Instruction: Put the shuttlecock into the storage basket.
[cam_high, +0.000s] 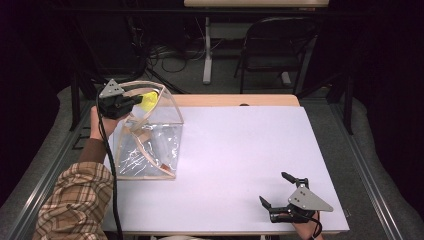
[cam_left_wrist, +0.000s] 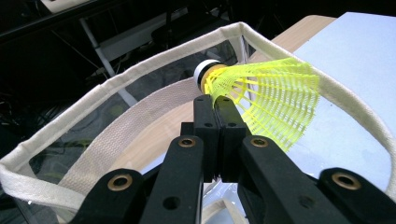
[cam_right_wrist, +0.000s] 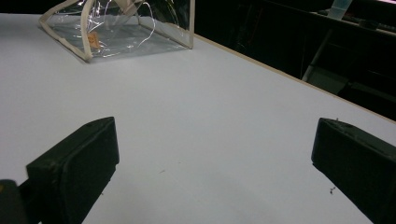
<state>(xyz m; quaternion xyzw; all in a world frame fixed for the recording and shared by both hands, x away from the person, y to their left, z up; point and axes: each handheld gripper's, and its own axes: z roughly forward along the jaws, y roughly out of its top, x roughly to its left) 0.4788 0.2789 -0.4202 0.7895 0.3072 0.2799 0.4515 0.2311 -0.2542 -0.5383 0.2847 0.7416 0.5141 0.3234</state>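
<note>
A clear plastic tote bag (cam_high: 150, 145) with cream fabric trim stands on the white table at the left, its mouth open upward. My left gripper (cam_high: 139, 99) hovers over that mouth, shut on a yellow shuttlecock (cam_high: 148, 100). Seen along its jaws, my left gripper (cam_left_wrist: 217, 105) pinches the net skirt of the shuttlecock (cam_left_wrist: 268, 100), whose white and tan cork (cam_left_wrist: 205, 72) points away, above the bag's rim (cam_left_wrist: 140, 70). My right gripper (cam_high: 276, 191) rests near the table's front right edge, open and holding nothing. The bag (cam_right_wrist: 121, 28) lies far ahead of my right gripper (cam_right_wrist: 215, 158).
The white table top (cam_high: 240, 150) stretches between the bag and my right gripper. A bare wooden strip (cam_high: 235, 100) runs along its far edge. Beyond it stand a folding chair (cam_high: 275, 45), a desk leg and cables on the floor.
</note>
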